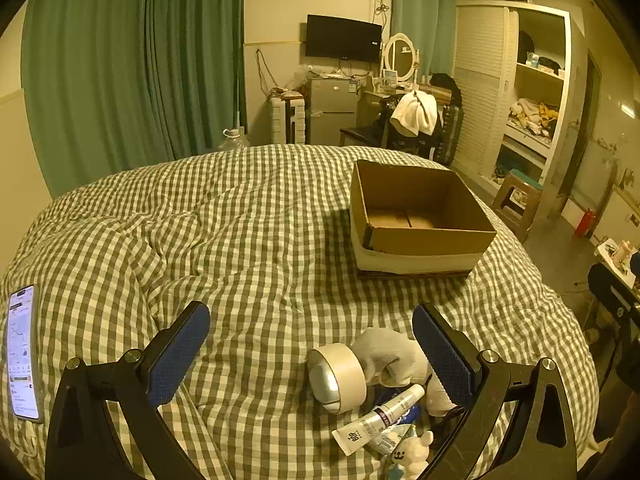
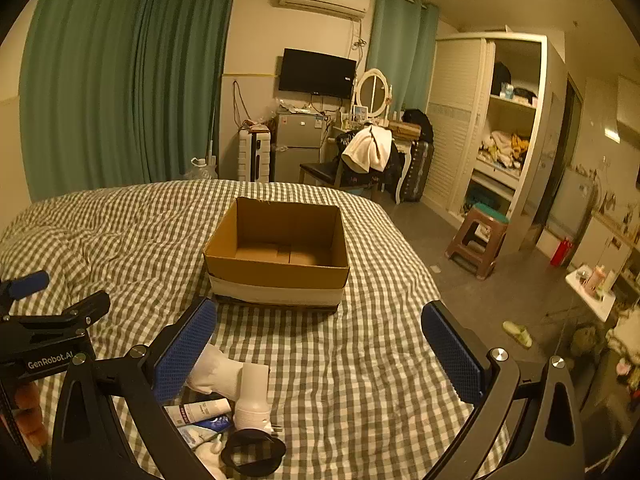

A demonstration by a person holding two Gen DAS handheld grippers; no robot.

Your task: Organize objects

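An open, empty cardboard box (image 1: 420, 236) (image 2: 276, 270) stands on the checked bed. A pile of small things lies at the near edge: a round metallic lamp-like object (image 1: 336, 378), a white sock (image 1: 390, 354) (image 2: 214, 372), a white tube (image 1: 378, 420) (image 2: 200, 410), a small white plush toy (image 1: 414, 454), a white plug-in device (image 2: 252, 398) and a black ring (image 2: 252, 454). My left gripper (image 1: 310, 334) is open above the pile and holds nothing. My right gripper (image 2: 320, 336) is open and empty, just right of the pile. The left gripper's body (image 2: 44, 336) shows in the right wrist view.
A lit phone (image 1: 22, 354) lies on the bed at far left. The checked duvet (image 1: 240, 220) is rumpled on the left. Beyond the bed are green curtains, a fridge, a chair with clothes, a wardrobe and a brown stool (image 2: 476, 240) on the floor.
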